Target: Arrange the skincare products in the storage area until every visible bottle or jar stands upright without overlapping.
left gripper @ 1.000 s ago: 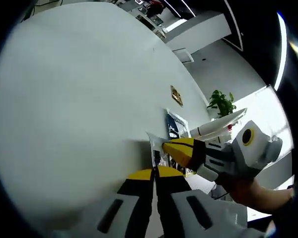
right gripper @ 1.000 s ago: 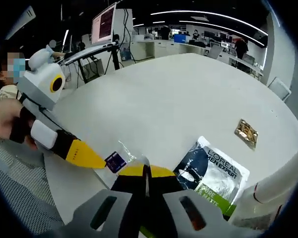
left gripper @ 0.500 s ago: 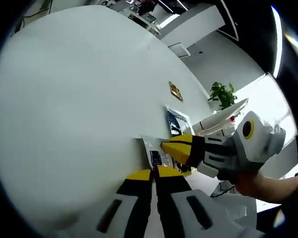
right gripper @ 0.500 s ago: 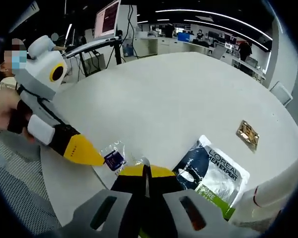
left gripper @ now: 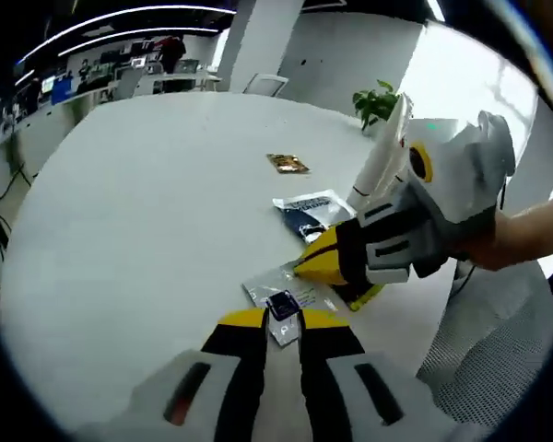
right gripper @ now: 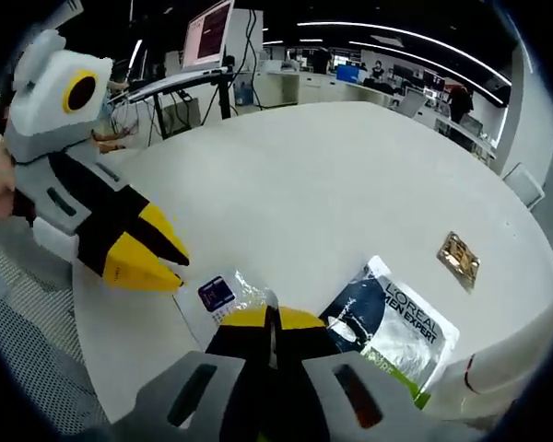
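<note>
Pinching a clear crinkled plastic sachet with a dark blue label [right gripper: 223,296] flat on the round white desk [right gripper: 332,184], right tool [right gripper: 270,319] has jaws closed; left tool [left gripper: 282,320] sits parted over it.

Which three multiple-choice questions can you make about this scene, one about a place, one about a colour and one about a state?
1. Where does the gold packet lie?
A. On top of the L'Oreal sachet
B. Apart from that sachet, on the bare white table
C. Between the jaws of a gripper

2. What colour are the jaw tips of the left gripper?
A. Red
B. Green
C. Yellow

3. How do the jaws of the right gripper stand?
A. Closed together
B. Wide open
C. Clamped on the gold packet

Answers:
1. B, because bare table shows between the packet and the sachet.
2. C, because the black jaws end in yellow in the right gripper view.
3. A, because a thin line is all that shows between the two jaws.
</note>
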{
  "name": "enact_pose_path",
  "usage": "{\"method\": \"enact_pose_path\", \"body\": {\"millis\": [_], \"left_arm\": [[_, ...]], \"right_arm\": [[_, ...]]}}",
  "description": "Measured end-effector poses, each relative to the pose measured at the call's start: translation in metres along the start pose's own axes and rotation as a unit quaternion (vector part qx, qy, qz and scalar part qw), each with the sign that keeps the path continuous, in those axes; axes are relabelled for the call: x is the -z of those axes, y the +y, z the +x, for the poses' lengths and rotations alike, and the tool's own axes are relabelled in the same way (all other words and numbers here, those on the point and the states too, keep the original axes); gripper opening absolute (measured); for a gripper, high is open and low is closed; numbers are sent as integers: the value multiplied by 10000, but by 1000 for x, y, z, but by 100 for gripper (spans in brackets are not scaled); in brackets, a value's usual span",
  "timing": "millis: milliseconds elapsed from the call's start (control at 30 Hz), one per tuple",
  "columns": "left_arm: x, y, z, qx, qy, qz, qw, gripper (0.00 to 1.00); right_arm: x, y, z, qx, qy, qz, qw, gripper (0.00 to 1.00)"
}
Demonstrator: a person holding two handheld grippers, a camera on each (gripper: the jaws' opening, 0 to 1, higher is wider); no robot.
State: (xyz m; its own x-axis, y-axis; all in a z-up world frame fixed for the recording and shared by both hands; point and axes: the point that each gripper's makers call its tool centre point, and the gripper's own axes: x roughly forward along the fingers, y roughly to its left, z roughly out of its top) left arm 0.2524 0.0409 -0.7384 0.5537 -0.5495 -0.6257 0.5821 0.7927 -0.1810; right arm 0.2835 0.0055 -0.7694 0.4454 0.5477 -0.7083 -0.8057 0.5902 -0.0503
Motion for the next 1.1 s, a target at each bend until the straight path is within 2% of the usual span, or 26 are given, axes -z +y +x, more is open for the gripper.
{"method": "enact_pose_path", "body": {"millis": [33, 133, 367, 533, 567, 800, 933, 1100], "left_arm": [[-3, -2, 3, 24, -59, 174, 9998, 13], [-2, -6, 14, 10, 102, 803, 9967, 17], [7, 0, 28, -93, 278, 1024, 9943, 21], [12, 0, 32, -122, 316, 1320, 9907, 22], [9, -1, 31, -112, 249, 1376, 9901, 23], [6, -7, 30, -125, 257, 1489, 9884, 23], [6, -8, 29, -133, 267, 1474, 9886, 23], [8, -2, 30, -156, 265, 1411, 9895, 22]], "right_arm": [[0, 0, 0, -23, -8, -70, 10000, 1], [-1, 0, 1, -100, -16, -290, 9995, 1], [-2, 0, -1, -139, 13, -287, 9995, 1], [-2, 1, -1, -145, 9, -300, 9994, 1], [-2, 0, -1, -142, 8, -302, 9994, 1], [-4, -3, -5, -90, -59, -381, 9992, 7], [-11, -7, -13, -18, -250, -499, 9984, 11], [-9, -11, -20, 66, -262, -601, 9978, 17]]}}
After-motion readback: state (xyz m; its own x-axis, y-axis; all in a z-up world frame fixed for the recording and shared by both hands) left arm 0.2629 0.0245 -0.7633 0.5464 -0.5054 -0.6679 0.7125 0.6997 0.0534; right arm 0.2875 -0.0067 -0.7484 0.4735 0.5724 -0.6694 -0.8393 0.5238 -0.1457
